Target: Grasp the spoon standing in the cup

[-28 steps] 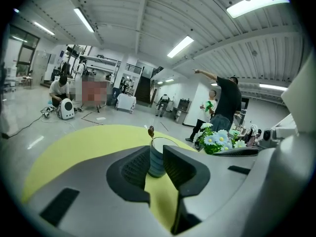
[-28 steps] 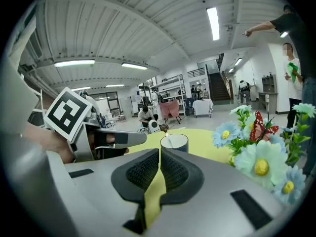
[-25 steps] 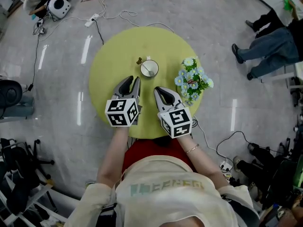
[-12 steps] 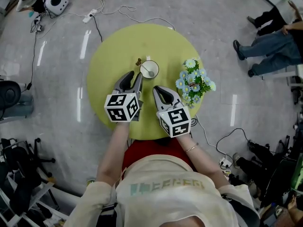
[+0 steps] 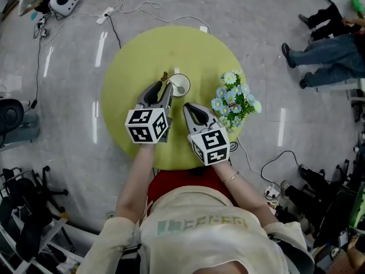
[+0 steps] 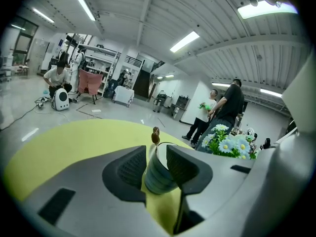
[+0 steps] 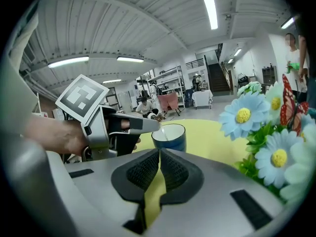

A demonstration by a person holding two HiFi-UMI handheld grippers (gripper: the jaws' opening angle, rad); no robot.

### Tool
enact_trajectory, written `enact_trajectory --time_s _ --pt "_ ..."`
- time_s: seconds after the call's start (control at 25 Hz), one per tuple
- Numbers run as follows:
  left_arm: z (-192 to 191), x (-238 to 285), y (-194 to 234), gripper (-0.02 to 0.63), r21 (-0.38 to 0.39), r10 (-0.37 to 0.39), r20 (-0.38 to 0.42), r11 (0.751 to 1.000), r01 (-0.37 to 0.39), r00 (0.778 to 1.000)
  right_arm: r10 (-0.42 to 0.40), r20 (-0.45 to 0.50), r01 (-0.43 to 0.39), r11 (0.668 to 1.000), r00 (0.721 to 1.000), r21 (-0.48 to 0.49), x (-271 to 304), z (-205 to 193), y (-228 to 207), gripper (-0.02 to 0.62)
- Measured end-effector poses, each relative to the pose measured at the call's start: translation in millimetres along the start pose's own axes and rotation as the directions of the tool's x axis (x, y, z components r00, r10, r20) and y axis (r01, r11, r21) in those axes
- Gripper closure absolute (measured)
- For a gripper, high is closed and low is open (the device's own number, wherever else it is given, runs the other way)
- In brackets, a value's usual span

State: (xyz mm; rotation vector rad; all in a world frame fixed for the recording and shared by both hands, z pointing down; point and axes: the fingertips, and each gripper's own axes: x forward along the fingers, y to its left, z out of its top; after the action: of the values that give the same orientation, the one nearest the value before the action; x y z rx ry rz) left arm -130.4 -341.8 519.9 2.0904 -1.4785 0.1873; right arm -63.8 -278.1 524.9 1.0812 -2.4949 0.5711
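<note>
Now left claw point(image 5: 161, 86) nearer the cup point(image 5: 180, 85) and spoon point(image 5: 165, 75), parted, right claw point(image 5: 191, 108) closed, empty.

— How much of the spoon point(image 6: 155, 135) shows in the left gripper view?
— Only its brown top. The shaft drops behind the rim of the cup point(image 6: 157, 174), and the bowl is hidden inside.
— And the cup itself?
— Its sides sit behind the jaws of the left gripper point(image 6: 156, 153). I can't tell if they touch.
— The table point(image 5: 122, 61)?
— The person's arms point(image 5: 137, 181) cover its near edge. The flowers point(image 7: 276, 147) are cut off at the picture's right edge.
</note>
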Motion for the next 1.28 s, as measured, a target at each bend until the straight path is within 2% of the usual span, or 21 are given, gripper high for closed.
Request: enact_trajectory --time_s 0.76,0.96,1.28 --pt "6 23 4 0.489 0.003 0.017 0.004 1.000 -0.017 1.000 -0.010 -0.024 0.011 1.000 1.000 0.025 4 -7 -13 0.556" --pt "8 25 2 0.532 0.021 0.034 0.016 0.999 -0.034 0.999 0.002 -0.029 -0.002 1.000 1.000 0.026 2 -10 -12 0.556" --pt "10 26 -1 0.548 0.043 0.038 0.027 0.998 -0.039 0.999 0.026 -0.031 -0.025 0.999 0.999 0.025 1 -13 -5 0.556"
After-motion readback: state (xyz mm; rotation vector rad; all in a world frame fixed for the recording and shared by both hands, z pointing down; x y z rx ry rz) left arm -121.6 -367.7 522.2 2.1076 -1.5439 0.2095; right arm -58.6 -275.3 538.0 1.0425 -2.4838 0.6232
